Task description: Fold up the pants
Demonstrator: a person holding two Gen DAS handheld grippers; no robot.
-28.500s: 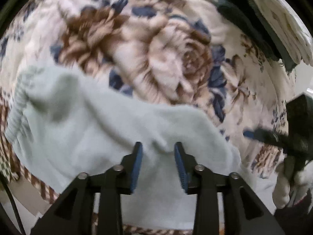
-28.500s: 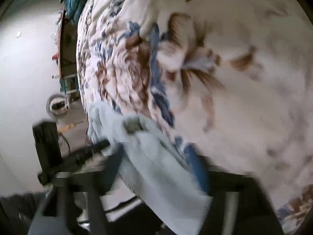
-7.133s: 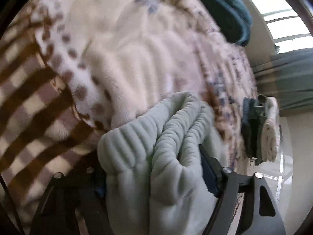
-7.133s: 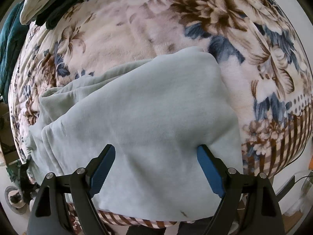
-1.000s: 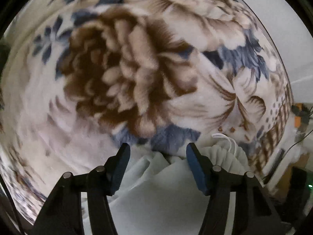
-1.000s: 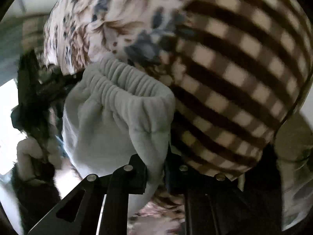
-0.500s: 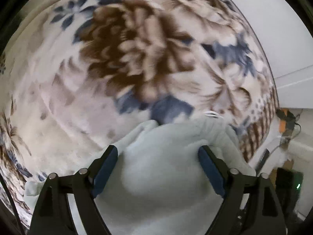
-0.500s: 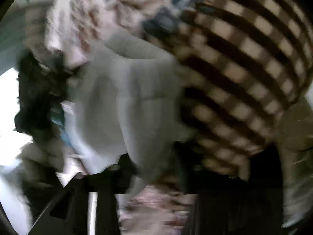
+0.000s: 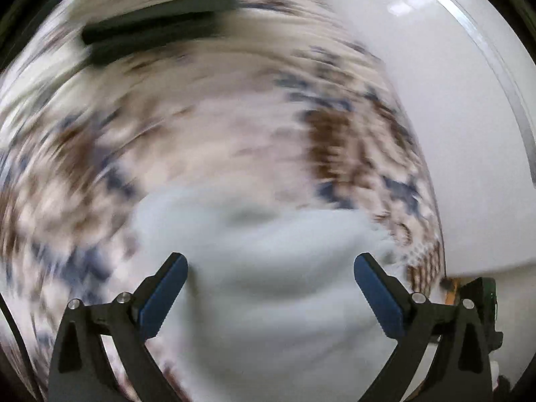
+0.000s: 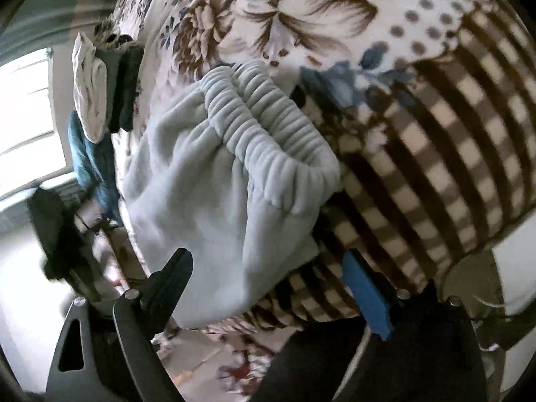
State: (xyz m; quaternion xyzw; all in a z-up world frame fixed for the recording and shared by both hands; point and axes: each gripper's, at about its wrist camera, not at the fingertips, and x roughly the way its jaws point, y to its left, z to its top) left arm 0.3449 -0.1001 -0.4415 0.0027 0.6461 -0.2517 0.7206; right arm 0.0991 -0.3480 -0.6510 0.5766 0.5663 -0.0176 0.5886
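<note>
Blanket (image 10: 435, 107): covers the whole work surface; cream ground with brown and blue flowers, and a brown-and-white check band along the near edge. In the left wrist view (image 9: 167, 134) it is heavily smeared by motion.

Pants (image 10: 214, 207): pale grey-green fleece, folded into a compact bundle lying on the blanket at its checked edge. The ribbed elastic waistband (image 10: 268, 117) sits on top at the far side, doubled over on itself. In the left wrist view the bundle (image 9: 268, 268) fills the lower centre; blurred, so the fold lines cannot be read there.

Clothes stack (image 10: 100, 87): white and dark folded items at the far end of the blanket, well apart from the pants. The dark bar (image 9: 157, 37) in the left wrist view is probably the same stack; blur prevents confirmation.

Left gripper (image 9: 270, 269): jaws opening, spread wide above the pants; blue pads (image 9: 164, 294) clear of the cloth on both sides, nothing gripped.

Right gripper (image 10: 268, 264): jaws opening, straddling the near corner of the bundle; pads not pressing on the fabric.
</note>
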